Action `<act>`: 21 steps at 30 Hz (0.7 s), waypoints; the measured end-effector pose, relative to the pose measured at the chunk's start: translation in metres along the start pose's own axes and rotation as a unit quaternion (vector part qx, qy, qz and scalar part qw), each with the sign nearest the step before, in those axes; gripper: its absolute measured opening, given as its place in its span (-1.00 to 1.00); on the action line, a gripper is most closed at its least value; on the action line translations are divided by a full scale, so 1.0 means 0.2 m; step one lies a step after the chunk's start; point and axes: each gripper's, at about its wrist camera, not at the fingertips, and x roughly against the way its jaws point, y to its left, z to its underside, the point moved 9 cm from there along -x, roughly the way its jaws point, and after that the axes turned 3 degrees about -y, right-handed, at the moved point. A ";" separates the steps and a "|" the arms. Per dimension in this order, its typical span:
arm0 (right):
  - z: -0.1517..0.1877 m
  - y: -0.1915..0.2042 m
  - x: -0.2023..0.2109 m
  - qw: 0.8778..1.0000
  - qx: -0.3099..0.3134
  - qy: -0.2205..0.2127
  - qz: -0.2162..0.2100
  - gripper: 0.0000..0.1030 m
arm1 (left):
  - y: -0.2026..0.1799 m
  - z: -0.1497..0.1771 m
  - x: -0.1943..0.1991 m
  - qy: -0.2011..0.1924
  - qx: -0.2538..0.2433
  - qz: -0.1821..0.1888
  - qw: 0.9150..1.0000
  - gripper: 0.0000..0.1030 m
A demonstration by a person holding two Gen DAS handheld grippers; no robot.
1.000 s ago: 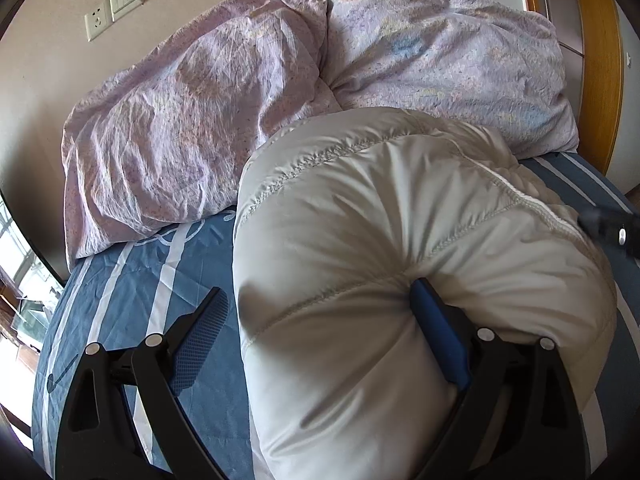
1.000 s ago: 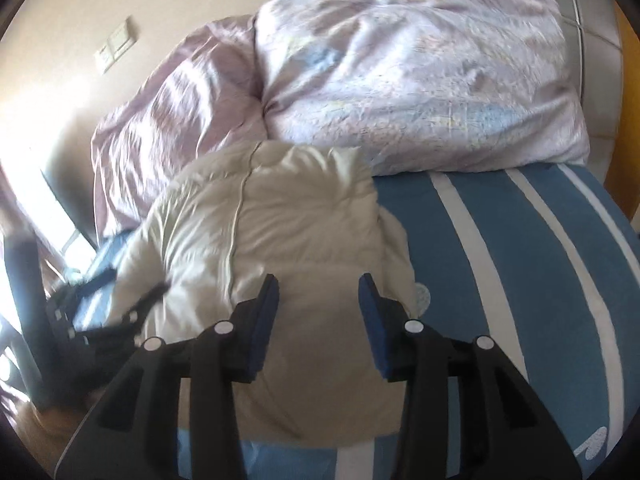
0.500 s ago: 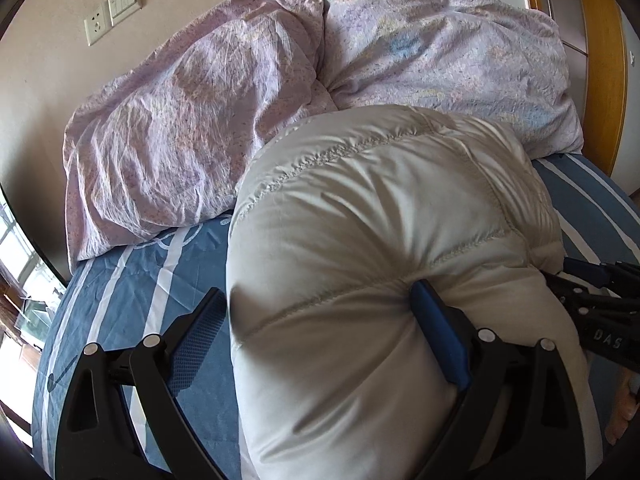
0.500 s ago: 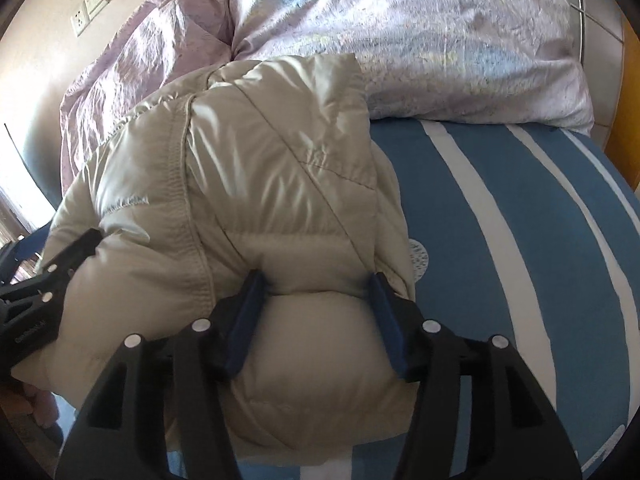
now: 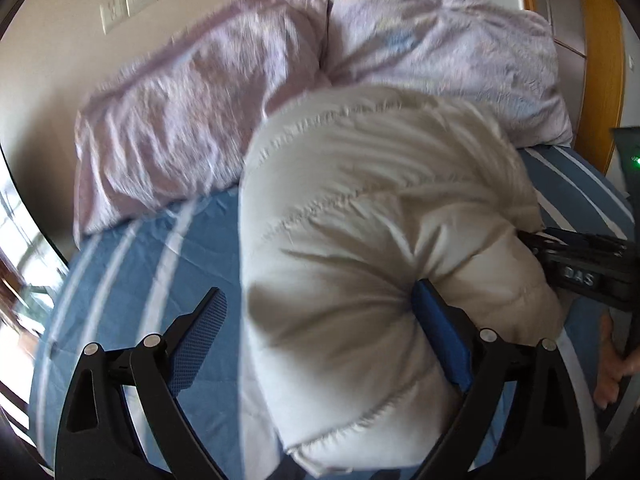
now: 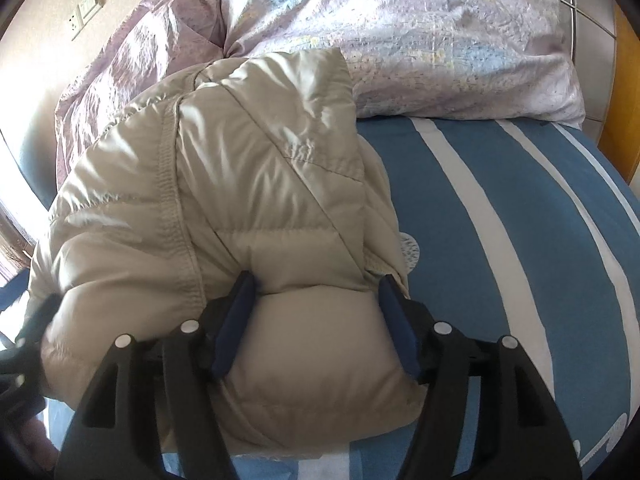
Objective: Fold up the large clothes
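Left wrist: the jacket (image 5: 360,248) lies folded on the bed (image 5: 132,264), long axis running away from you toward the pillows (image 5: 192,132). Your left gripper (image 5: 320,332) gapes wide; only its right pad dents the bundle, nothing pinched.

Right wrist: your right gripper (image 6: 316,320) straddles the near end; jaws have just been opening, pads barely touching, grip looks released.

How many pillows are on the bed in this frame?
2. The left pillow lies at the head of the bed beside the wall; the right pillow lies next to it. The puffy jacket overlaps both and could hide more.
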 end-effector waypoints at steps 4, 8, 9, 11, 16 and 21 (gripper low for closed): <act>-0.17 0.02 0.13 0.999 -0.035 -0.021 -0.014 -0.02 | 0.03 0.02 -0.01 0.010 0.014 0.003 1.000 0.89; -0.43 0.10 0.15 0.997 -0.052 -0.042 -0.046 -0.01 | 0.02 0.01 0.01 0.010 0.004 -0.003 1.000 0.89; -0.48 0.13 0.10 0.997 -0.055 -0.031 -0.054 -0.01 | 0.03 0.01 0.01 0.012 0.006 -0.001 1.000 0.89; -0.50 0.13 -0.02 0.997 -0.065 0.001 -0.048 -0.01 | 0.03 0.02 0.00 0.014 0.011 0.002 1.000 0.89; -0.40 0.05 -0.27 0.993 -0.099 0.059 -0.036 -0.04 | 0.04 0.02 -0.01 0.005 0.030 0.022 0.999 0.94; -0.39 0.02 -0.26 0.993 -0.098 0.058 -0.018 -0.03 | 0.06 0.00 -0.01 0.006 0.073 0.049 0.996 0.97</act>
